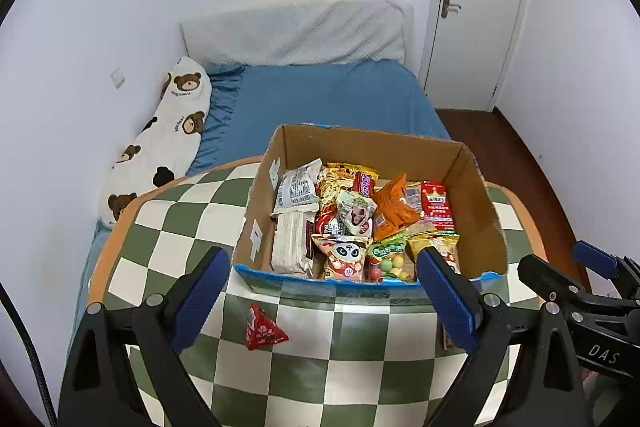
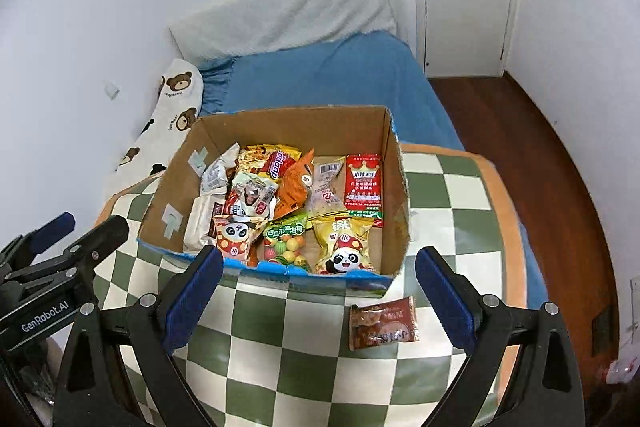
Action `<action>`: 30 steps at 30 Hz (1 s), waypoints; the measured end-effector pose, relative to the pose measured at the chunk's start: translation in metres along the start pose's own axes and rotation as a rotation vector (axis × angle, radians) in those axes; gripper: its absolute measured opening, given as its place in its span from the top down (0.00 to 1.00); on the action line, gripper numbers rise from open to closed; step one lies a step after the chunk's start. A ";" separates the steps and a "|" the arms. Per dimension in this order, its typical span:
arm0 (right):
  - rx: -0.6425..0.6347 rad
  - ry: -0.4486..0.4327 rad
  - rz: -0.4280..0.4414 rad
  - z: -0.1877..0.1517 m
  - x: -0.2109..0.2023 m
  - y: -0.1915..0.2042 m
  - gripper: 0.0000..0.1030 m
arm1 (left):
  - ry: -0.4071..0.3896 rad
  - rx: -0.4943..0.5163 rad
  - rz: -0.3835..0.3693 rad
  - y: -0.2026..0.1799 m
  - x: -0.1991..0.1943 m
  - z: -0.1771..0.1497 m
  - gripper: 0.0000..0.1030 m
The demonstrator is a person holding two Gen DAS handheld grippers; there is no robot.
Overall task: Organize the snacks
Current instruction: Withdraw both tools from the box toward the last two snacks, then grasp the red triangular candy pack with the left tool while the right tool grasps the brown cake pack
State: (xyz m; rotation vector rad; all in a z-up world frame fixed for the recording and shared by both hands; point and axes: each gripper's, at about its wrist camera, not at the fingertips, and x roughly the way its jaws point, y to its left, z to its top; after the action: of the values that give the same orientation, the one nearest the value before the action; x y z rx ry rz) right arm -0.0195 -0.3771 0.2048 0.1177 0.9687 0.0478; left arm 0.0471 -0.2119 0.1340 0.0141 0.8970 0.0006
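While most of the snack packets already lie packed in the open cardboard box (image 1: 476, 195) on the checkered desk (image 1: 168, 227), two are left outside it: a red triangular packet (image 1: 264, 329) in front of the box's near wall, and a brown wrapped snack (image 2: 383, 323) by its near right corner. Judging by this, the sorting is nearly done, and both stragglers sit within easy reach for a final pick. The left tongs (image 1: 324, 299) hang above the desk, angled downward, blue pads wide apart and empty, the red packet between and below them. The right tongs (image 2: 320, 297) are likewise spread and empty, tilted down above the brown snack.
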 end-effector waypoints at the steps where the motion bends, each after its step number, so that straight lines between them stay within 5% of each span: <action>1: 0.001 -0.004 0.003 -0.002 -0.005 0.000 0.04 | -0.009 -0.002 0.001 0.000 -0.005 -0.001 0.07; 7: 0.028 -0.016 0.045 -0.011 -0.024 -0.005 0.04 | -0.039 -0.021 0.036 -0.004 -0.023 -0.008 0.07; 12: 0.126 0.049 0.123 -0.029 -0.006 -0.040 0.05 | 0.021 -0.076 0.079 -0.001 -0.012 -0.024 0.07; 15: 0.186 0.134 0.166 -0.048 0.025 -0.069 0.35 | 0.085 -0.121 0.125 0.006 0.005 -0.043 0.07; 24: 0.566 0.422 0.249 -0.115 0.159 -0.154 0.31 | 0.319 -0.312 0.271 0.056 0.062 -0.105 0.07; 30: 0.755 0.454 0.244 -0.142 0.200 -0.157 0.30 | 0.422 -0.448 0.285 0.090 0.084 -0.136 0.07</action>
State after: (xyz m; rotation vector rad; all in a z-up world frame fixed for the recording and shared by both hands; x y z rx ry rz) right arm -0.0256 -0.5034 -0.0582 0.9529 1.3825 -0.0737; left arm -0.0067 -0.1199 -0.0152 -0.2846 1.2931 0.4852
